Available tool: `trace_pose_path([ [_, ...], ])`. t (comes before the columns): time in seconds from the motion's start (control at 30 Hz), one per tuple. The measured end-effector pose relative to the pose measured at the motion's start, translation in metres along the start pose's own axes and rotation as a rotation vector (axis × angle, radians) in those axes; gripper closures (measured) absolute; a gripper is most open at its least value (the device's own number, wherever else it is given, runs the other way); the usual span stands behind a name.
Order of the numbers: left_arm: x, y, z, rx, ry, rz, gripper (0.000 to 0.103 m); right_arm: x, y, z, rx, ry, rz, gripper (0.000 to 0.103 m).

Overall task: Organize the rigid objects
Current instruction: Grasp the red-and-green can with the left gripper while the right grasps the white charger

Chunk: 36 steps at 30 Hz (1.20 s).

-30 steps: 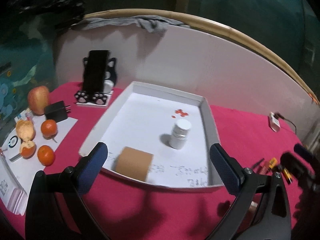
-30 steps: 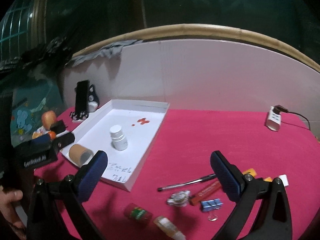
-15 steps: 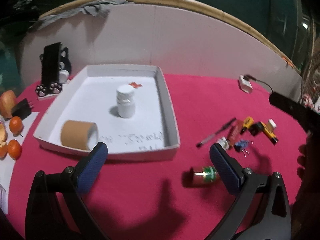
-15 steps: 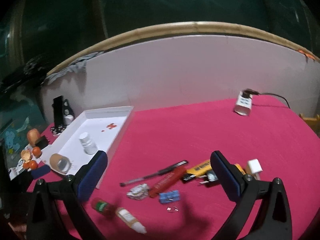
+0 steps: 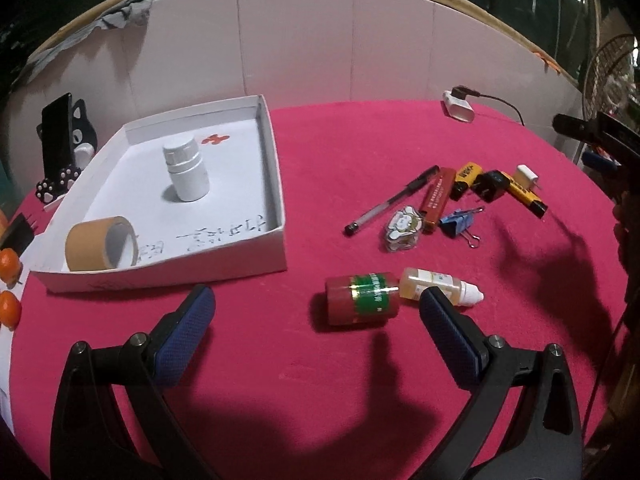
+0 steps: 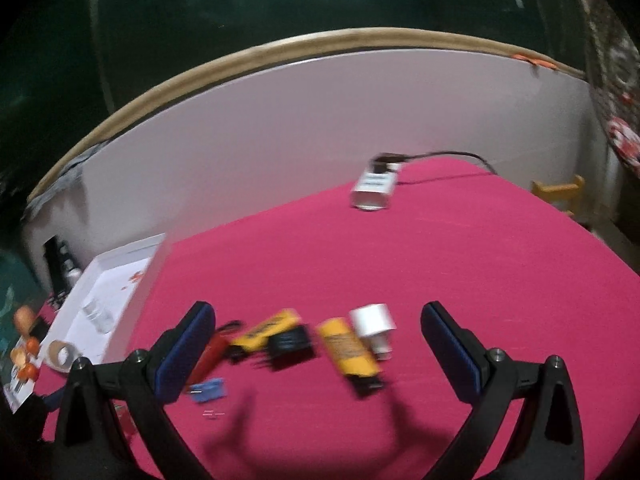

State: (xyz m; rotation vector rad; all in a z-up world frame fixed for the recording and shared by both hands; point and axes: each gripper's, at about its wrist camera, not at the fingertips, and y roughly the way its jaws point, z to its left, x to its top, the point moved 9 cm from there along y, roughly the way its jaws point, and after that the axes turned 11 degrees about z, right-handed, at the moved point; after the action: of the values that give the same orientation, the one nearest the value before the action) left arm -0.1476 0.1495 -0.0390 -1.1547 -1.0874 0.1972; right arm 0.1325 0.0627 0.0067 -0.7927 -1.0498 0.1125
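Left wrist: left gripper (image 5: 316, 308) spread wide, empty, above red bottle (image 5: 362, 299) lying beside dropper (image 5: 440, 290); tray (image 5: 276, 184) holding tape (image 5: 101, 249). Right gripper (image 6: 318, 320) likewise agape, empty, over blurred batteries (image 6: 352, 350).

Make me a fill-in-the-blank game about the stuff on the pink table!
1. The white pill bottle stands upright inside the white ____.
2. The roll of brown tape lies in the tray with the ____ bottle.
3. The red bottle with the green label lies on its ____ on the red tablecloth.
4. The left gripper is open and holds ____.

Missing words: tray; white pill; side; nothing
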Motion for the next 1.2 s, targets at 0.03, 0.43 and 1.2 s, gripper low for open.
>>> trace_pose_path([
  [0.03,0.000,0.001,-0.001,-0.001,0.003,0.002,0.000,0.001,-0.001,-0.008,-0.012,0.011,0.001,0.000],
  [0.43,-0.006,0.014,-0.008,-0.029,0.002,0.057,0.000,-0.026,0.035,-0.035,-0.032,-0.116,0.191,0.000],
  [1.2,0.001,0.021,-0.004,-0.015,-0.026,0.074,0.000,-0.020,0.086,-0.020,-0.031,-0.156,0.270,0.030],
])
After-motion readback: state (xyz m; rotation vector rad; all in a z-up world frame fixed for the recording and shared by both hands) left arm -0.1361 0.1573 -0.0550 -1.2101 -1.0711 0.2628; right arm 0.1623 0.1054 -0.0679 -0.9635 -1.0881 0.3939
